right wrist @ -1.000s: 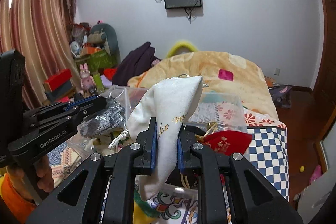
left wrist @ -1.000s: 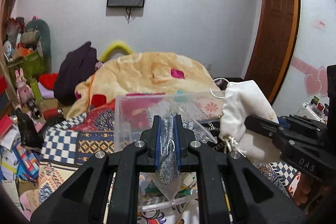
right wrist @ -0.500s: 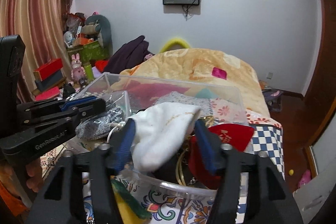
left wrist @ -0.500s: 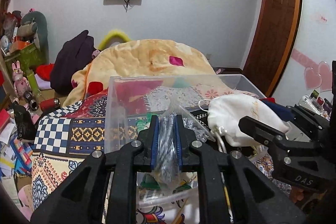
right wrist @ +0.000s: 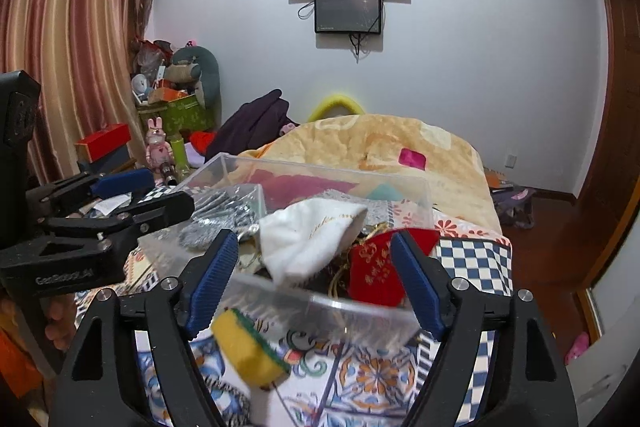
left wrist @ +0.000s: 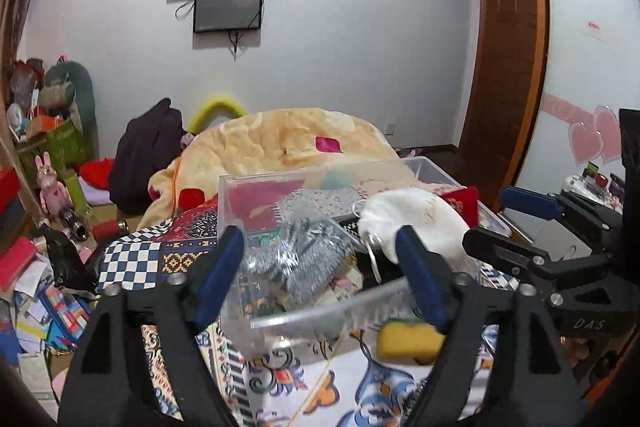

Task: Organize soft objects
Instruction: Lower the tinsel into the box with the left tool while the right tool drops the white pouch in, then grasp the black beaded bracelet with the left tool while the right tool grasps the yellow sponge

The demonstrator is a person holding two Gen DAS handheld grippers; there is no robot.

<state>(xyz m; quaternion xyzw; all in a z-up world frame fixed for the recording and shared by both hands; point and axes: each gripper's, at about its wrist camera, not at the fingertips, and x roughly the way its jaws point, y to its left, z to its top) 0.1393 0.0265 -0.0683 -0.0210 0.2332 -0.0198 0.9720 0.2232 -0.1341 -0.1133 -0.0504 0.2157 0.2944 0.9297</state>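
Item 1. Clear plastic bin (left wrist: 320,303), centre of both views, resting on the patterned bed cover (right wrist: 360,375). Near wall low and see-through; contents heaped above the rim.

Item 2. Grey knit piece in a clear bag (left wrist: 304,251), left half of the bin in the left wrist view. Lies free, held by nothing.

Item 3. White drawstring pouch (right wrist: 308,239), centre of the bin, draped over other contents, its lower corner hanging over the near wall. Loose cord at its left side.

Item 4. Red embroidered pouch (right wrist: 376,267), right of the white one, inside the bin.

Item 5. Yellow sponge with green backing (right wrist: 248,347), outside the bin, lower centre-left of the right wrist view, on the bed cover just before the near wall.

Item 6. Left gripper (left wrist: 320,279): jaws spread wide, pinching nothing, in front of the near wall. Right gripper (right wrist: 316,279): jaws likewise spread and empty, flanking the white and red pouches.

Risks, as judged:
- White pouch sits high and overhangs; a brush from either tool could tip it out onto the bed.
- Its cord could snag a blue pad (right wrist: 212,279) as the tool moves away, and drag the pouch along.
- The bin stands on soft bedding; a push on its wall could slide or tilt it.
- The sponge lies close under the wall; a low reach may knock the bin.
- Both tools work close together; collision is possible.
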